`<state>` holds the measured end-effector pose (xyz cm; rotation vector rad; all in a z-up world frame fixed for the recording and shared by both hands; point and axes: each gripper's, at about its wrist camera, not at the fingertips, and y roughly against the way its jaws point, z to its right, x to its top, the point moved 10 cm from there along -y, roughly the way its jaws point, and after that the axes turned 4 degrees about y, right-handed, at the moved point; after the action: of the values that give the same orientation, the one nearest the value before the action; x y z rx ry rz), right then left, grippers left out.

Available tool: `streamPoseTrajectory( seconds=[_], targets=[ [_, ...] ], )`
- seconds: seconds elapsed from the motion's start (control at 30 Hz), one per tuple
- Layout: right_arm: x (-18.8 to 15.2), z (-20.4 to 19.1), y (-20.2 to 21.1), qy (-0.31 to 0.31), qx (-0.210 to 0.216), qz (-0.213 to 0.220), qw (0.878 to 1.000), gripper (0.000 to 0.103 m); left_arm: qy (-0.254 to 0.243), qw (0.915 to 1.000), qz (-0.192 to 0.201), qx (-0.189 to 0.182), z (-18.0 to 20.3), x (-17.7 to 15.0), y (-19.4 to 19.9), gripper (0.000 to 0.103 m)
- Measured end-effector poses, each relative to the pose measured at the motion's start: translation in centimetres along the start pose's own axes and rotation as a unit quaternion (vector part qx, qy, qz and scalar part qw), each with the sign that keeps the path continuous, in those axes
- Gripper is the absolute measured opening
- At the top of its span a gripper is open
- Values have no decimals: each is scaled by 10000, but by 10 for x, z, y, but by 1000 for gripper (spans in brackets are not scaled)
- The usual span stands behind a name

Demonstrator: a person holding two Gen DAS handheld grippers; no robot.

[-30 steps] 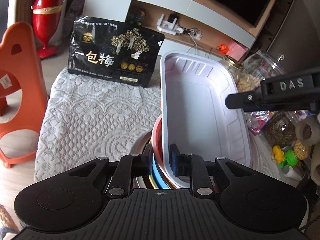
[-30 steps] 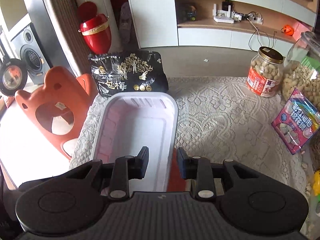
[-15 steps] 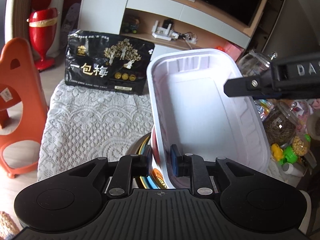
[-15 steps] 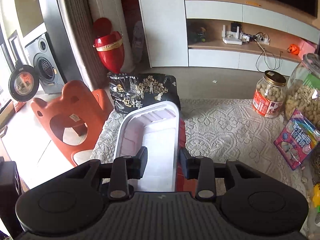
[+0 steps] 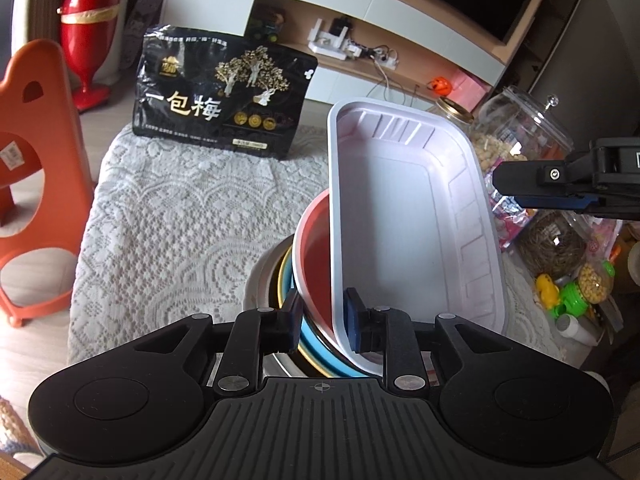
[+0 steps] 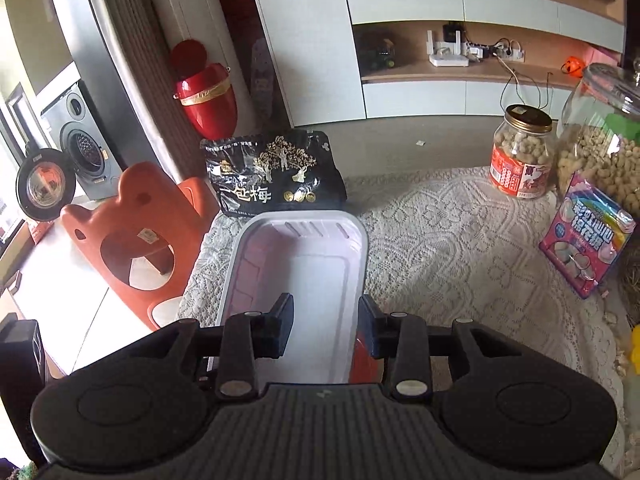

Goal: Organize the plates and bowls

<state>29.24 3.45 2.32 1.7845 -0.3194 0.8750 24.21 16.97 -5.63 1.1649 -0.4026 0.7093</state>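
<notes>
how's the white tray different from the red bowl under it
The white tray is rectangular with ribbed walls; the red bowl is round and smooth. The tray lies on top, fully exposed; the bowl sits nested in a stack of bowls, mostly hidden. Both lie between the left gripper's fingers.

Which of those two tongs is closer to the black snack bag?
Left, I'd judge. The left tongs sit at the stacked bowls facing the black snack bag; the right tongs straddle the white tray, farther back.
</notes>
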Motion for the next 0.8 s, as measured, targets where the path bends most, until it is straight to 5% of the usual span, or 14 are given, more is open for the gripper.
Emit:
streamPoseTrajectory(
  seconds=[0.33, 0.5, 0.8],
  targets=[
    [9, 23, -61, -1023, -54, -326, 9942, 36, -269, 9995, 77, 145, 4, -1, 1, 25],
    [15, 23, -75, -1278, 358, -398, 9904, 37, -281, 9995, 114, 94, 4, 1, 1, 24],
    [47, -16, -17, -583, 1063, 494, 9914, 38, -725, 9946, 731, 141, 24, 23, 15, 23]
  ],
)
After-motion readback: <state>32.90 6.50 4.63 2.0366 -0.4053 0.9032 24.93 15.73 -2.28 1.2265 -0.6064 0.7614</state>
